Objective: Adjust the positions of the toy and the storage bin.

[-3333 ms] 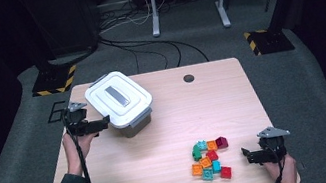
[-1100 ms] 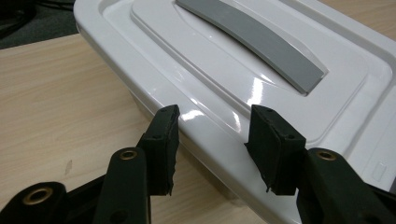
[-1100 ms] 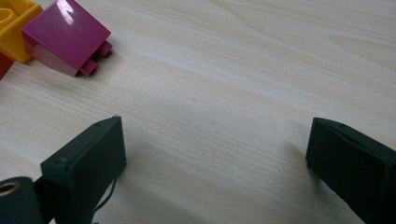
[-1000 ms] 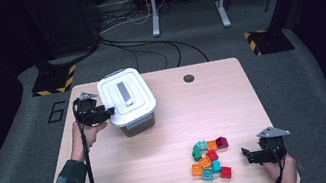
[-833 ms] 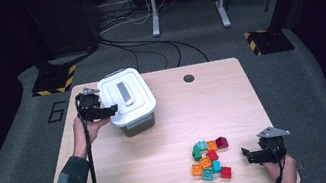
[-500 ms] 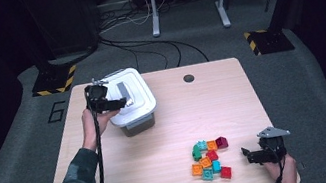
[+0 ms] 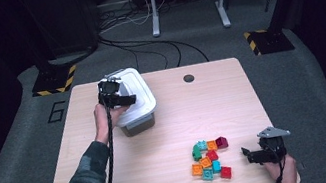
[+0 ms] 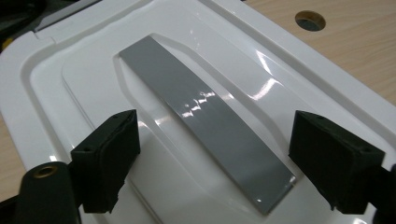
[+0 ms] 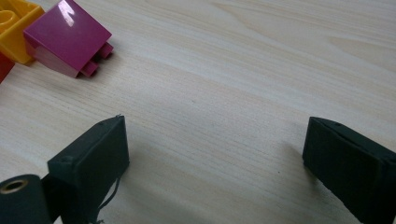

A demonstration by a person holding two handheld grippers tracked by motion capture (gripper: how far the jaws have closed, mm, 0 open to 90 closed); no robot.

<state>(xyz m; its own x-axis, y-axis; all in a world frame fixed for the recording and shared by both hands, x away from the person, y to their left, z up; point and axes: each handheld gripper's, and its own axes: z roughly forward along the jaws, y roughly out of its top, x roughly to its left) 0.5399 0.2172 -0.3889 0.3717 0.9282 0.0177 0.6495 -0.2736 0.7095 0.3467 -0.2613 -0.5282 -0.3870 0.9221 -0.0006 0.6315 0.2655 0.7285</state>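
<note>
From above, the left gripper (image 7: pixel 119 99) hangs over the white lid (image 7: pixel 139 95) of a storage box (image 7: pixel 139 123) that stands on the far left part of the wooden table (image 7: pixel 169 136), the person's left forearm (image 7: pixel 91 170) reaching up to it from the bottom edge. A heap of toy bricks (image 7: pixel 208 159) in orange, teal, green and red lies on the near right part of the table, well apart from the box, and the right gripper (image 7: pixel 251 154) rests low just beside that heap on its right, held in a hand (image 7: pixel 281 169) at the table's near edge. A round cable hole (image 7: pixel 188 78) sits in the tabletop beyond the box. In the left gripper view, the two black jaws stand wide apart, one on either side of the grey handle strip (image 8: pixel 205 126) that runs slantwise down the middle of the lid; they are released, with nothing between them but the strip below, and I cannot tell whether they touch the plastic. In the right gripper view, the jaws also stand spread wide over bare wood, grasping nothing; a magenta sloped brick (image 9: pixel 70 37) lies at the upper left with a yellow brick (image 9: pixel 14 28) touching it, both apart from the jaws.
</note>
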